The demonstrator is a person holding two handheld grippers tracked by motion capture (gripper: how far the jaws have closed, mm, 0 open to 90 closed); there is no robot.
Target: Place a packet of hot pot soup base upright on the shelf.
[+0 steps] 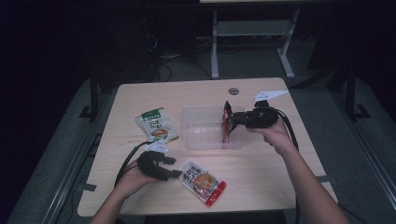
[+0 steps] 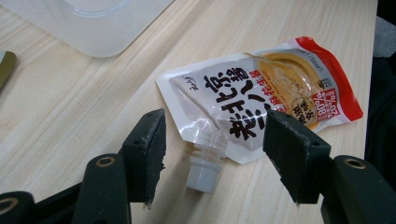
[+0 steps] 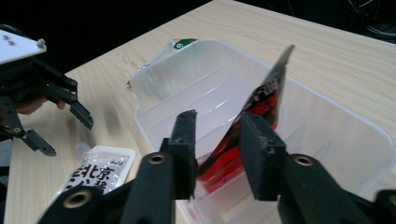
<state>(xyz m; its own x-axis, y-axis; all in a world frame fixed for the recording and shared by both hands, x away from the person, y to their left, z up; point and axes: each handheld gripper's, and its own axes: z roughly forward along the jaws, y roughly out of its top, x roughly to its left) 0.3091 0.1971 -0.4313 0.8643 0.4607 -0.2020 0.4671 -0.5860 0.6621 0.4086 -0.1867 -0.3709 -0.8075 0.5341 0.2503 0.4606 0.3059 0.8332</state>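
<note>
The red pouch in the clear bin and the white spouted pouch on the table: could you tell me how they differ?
The red pouch stands on edge inside the clear bin; the white spouted pouch lies flat on the table. The red pouch sits between the right hand-held gripper jaws, the white one before the open left hand-held gripper. Both are printed pouches.

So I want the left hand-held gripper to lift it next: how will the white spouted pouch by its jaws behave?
The white spouted pouch lies flat and looks soft, so it would probably sag. Its glossy film may slip. The stiff-looking cap seems the firmer grip.
</note>
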